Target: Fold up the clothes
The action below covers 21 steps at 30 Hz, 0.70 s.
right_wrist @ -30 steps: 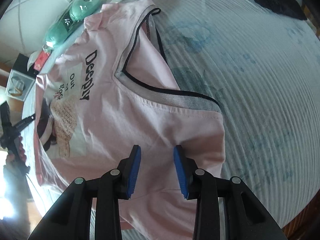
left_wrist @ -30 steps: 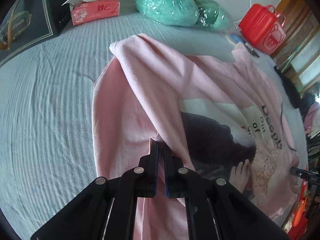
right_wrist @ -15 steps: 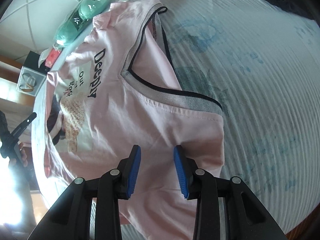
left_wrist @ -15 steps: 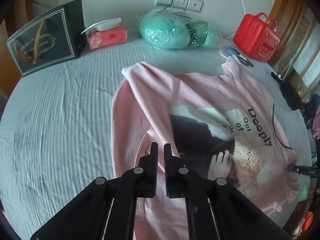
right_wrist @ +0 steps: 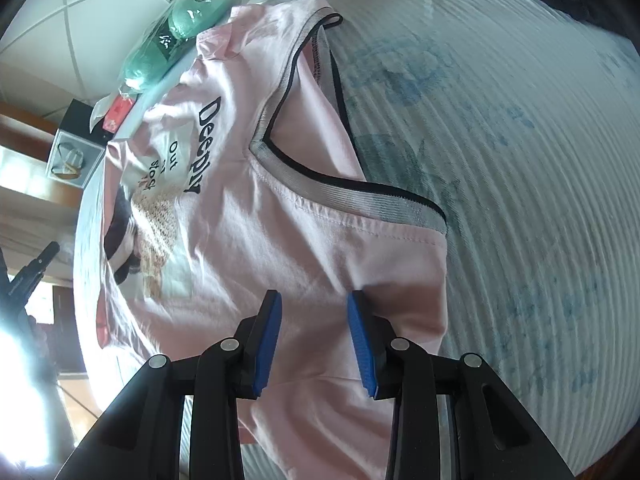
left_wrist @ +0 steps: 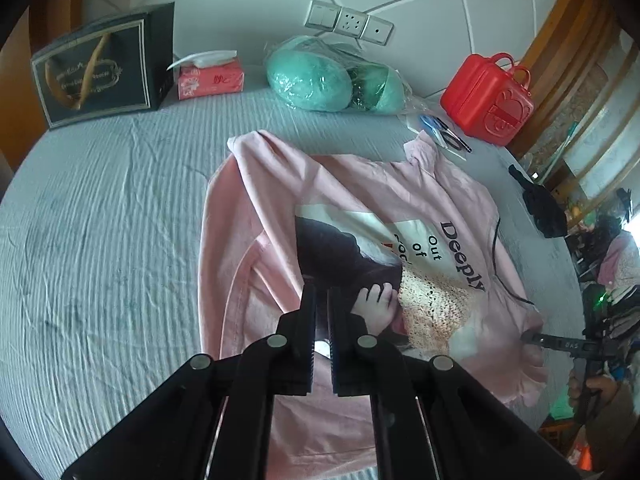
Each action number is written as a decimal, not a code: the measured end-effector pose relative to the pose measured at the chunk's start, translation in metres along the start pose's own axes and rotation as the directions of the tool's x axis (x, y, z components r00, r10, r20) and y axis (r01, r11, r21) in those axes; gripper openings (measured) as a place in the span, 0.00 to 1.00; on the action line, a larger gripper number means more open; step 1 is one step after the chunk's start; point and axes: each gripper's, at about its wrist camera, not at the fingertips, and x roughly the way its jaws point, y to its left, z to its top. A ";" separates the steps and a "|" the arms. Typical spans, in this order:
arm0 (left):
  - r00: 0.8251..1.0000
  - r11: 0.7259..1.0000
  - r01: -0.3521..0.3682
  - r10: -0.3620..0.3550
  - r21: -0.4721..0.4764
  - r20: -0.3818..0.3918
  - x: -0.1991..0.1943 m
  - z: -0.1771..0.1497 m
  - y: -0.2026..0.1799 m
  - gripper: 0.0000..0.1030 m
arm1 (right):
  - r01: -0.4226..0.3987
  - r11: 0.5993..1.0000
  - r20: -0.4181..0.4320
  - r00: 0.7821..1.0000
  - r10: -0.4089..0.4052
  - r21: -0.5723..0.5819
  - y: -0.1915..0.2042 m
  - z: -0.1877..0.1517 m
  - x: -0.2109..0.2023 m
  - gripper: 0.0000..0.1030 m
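A pink T-shirt (left_wrist: pixel 400 200) with a printed picture and the word "Deeply" lies on a light blue ribbed bed cover (left_wrist: pixel 100 220). Its left side is folded over the front. My left gripper (left_wrist: pixel 321 296) hovers above the shirt's lower middle, jaws nearly closed with a thin gap, holding nothing. In the right wrist view the shirt (right_wrist: pixel 300 248) shows its grey, black-edged neckline. My right gripper (right_wrist: pixel 314 300) is open, fingers spread over the shoulder near the collar, empty. The right gripper's tip also shows in the left wrist view (left_wrist: pixel 560 344).
Along the wall stand a dark gift bag (left_wrist: pixel 100 68), a red tissue pack (left_wrist: pixel 210 78), green bundles in plastic (left_wrist: pixel 332 76) and a red case (left_wrist: pixel 486 96). Pens and scissors (left_wrist: pixel 444 132) lie near the shirt's sleeve. A black cloth (left_wrist: pixel 542 208) lies at the right bed edge.
My left gripper let go of the folded shirt edge and pulled back and up, so more of the bed shows. The right gripper stayed open over the shoulder.
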 end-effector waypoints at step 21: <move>0.936 0.940 -0.310 0.328 0.144 -0.130 0.068 0.020 0.020 0.98 | -0.015 1.000 -0.001 1.000 0.015 0.006 -0.002 -0.001 -0.001 0.33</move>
